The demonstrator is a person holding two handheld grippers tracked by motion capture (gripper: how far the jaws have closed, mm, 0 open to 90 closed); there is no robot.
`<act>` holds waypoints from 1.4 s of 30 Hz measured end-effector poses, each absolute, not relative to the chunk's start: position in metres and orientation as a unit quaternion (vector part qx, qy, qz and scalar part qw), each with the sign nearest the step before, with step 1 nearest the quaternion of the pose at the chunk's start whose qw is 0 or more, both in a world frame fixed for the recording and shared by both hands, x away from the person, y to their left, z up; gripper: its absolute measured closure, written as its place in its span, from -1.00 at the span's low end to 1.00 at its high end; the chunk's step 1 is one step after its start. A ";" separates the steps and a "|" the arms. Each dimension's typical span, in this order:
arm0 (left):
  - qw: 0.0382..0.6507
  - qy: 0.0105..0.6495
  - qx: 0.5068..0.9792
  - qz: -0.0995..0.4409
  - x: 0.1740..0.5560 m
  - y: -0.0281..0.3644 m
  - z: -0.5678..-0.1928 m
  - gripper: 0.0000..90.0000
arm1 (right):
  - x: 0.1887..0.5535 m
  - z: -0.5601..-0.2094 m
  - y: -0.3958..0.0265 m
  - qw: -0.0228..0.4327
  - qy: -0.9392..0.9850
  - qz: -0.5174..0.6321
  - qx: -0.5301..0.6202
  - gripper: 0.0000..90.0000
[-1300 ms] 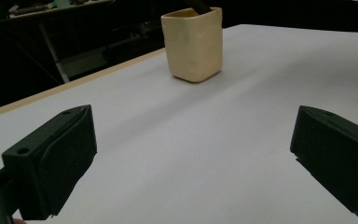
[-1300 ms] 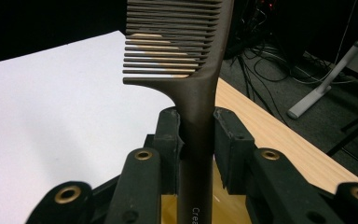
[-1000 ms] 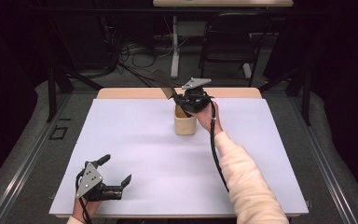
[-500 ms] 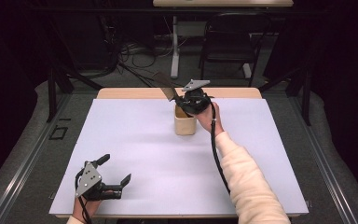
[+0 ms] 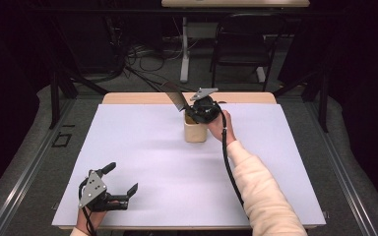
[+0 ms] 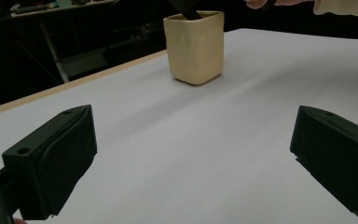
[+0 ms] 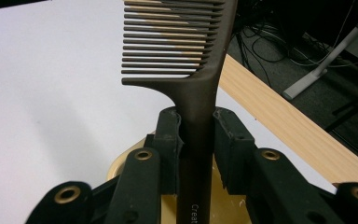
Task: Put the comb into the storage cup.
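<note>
A dark brown wide-toothed comb point(image 7: 186, 56) stands by its handle between the pads of my right gripper point(image 7: 196, 126), which is shut on it. The teeth end points up and away, and the handle's lower end reaches down into a cream square cup point(image 7: 121, 165). In the high view the comb point(image 5: 174, 97) leans to the left over the cup point(image 5: 195, 132) at the back middle of the table, with my right gripper point(image 5: 197, 110) just above the rim. My left gripper point(image 5: 123, 177) rests open at the near left corner, nothing between its jaws point(image 6: 193, 154). The cup point(image 6: 196, 46) stands far ahead of it.
A white sheet point(image 5: 152, 157) covers the table, and a strip of wooden tabletop point(image 5: 142, 98) shows along the far edge. Beyond the table stand a black chair point(image 5: 246, 39) and a white desk leg point(image 5: 184, 49) amid floor cables.
</note>
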State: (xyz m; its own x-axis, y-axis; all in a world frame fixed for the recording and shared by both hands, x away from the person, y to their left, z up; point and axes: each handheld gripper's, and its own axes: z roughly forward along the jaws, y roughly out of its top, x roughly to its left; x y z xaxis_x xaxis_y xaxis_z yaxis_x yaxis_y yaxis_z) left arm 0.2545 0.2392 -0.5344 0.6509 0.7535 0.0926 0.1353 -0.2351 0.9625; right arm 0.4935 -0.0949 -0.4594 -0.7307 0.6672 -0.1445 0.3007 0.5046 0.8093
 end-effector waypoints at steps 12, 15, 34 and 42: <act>0.539 0.303 0.732 0.286 0.255 0.239 -0.535 -0.99 | 0.492 -0.462 -0.092 0.222 0.850 0.384 0.285 0.60; 0.537 0.303 0.734 0.285 0.256 0.239 -0.535 -0.99 | 0.491 -0.462 -0.092 0.222 0.852 0.377 0.288 0.60; 0.537 0.301 0.734 0.285 0.256 0.239 -0.535 -0.99 | 0.492 -0.464 -0.092 0.214 0.866 0.347 0.290 0.59; 0.536 0.300 0.736 0.285 0.257 0.238 -0.535 -0.99 | 0.490 -0.467 -0.091 0.218 0.871 0.330 0.292 0.23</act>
